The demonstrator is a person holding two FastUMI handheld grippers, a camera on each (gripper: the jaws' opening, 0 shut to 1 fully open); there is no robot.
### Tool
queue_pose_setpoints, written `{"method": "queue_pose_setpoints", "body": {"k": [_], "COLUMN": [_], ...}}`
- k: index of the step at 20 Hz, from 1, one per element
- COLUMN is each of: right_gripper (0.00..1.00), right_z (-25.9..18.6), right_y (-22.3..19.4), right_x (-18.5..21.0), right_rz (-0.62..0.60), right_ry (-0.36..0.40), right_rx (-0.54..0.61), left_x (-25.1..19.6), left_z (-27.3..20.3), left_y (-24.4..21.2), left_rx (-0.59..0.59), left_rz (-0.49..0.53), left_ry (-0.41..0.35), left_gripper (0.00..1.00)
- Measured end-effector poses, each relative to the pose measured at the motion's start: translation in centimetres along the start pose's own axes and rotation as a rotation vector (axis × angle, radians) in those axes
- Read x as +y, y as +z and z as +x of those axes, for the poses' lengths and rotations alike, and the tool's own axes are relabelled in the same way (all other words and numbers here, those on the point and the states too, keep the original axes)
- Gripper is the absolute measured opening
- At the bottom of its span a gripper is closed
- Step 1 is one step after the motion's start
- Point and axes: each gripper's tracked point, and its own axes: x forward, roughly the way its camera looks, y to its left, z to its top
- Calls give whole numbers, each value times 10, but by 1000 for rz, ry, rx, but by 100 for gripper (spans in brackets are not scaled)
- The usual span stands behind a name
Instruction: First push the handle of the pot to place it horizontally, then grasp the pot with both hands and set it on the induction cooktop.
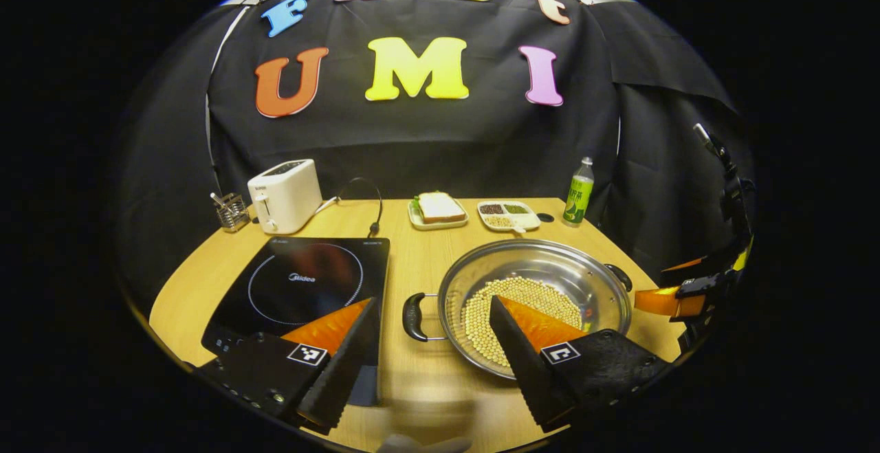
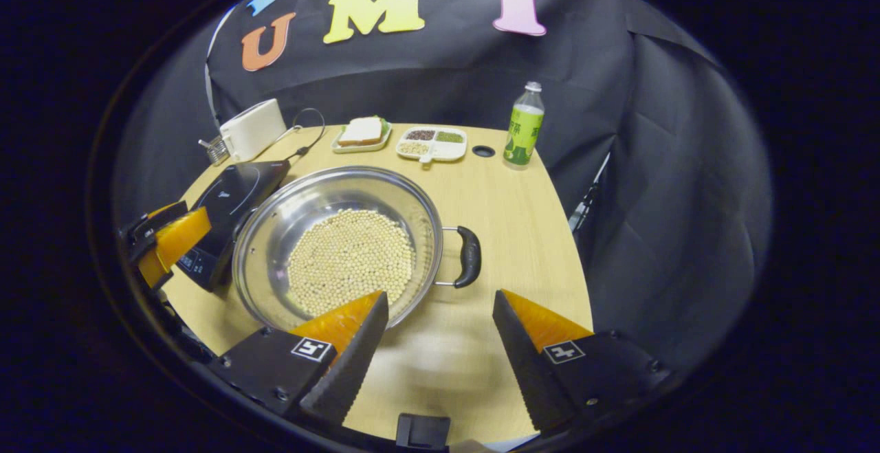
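Black cloth backs a wooden table (image 1: 412, 260) in the left gripper view. Going left to right: one wire cutlery holder (image 1: 232, 211), one white toaster (image 1: 284, 194) with its black cord, one black induction cooktop (image 1: 302, 288), one plate with a sandwich (image 1: 438, 210), one divided dish of grains (image 1: 509, 216), one green bottle (image 1: 579, 193). One steel pot (image 1: 543, 281) sits just right of the cooktop, its floor covered with pale beans (image 1: 481, 308), too many to count. It has two black handles, the left handle (image 1: 414, 317) pointing toward the cooktop. The left gripper (image 1: 433, 343) hovers with fingers spread apart, holding nothing, the left handle between them farther ahead. In the right gripper view the right gripper (image 2: 440, 333) is likewise spread wide and empty, near the pot's right handle (image 2: 469, 256), not touching it
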Motion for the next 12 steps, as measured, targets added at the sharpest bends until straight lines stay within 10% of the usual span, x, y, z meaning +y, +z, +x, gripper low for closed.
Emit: {"method": "queue_pose_setpoints", "body": {"k": [12], "right_gripper": [96], "right_z": [80], "right_y": [11], "right_x": [-5], "right_rz": [-16], "right_ry": [88], "right_rx": [119], "left_x": [3], "left_z": [86], "left_y": [-45], "left_rx": [196], "left_rz": [-30], "left_ry": [61], "left_gripper": [98]}}
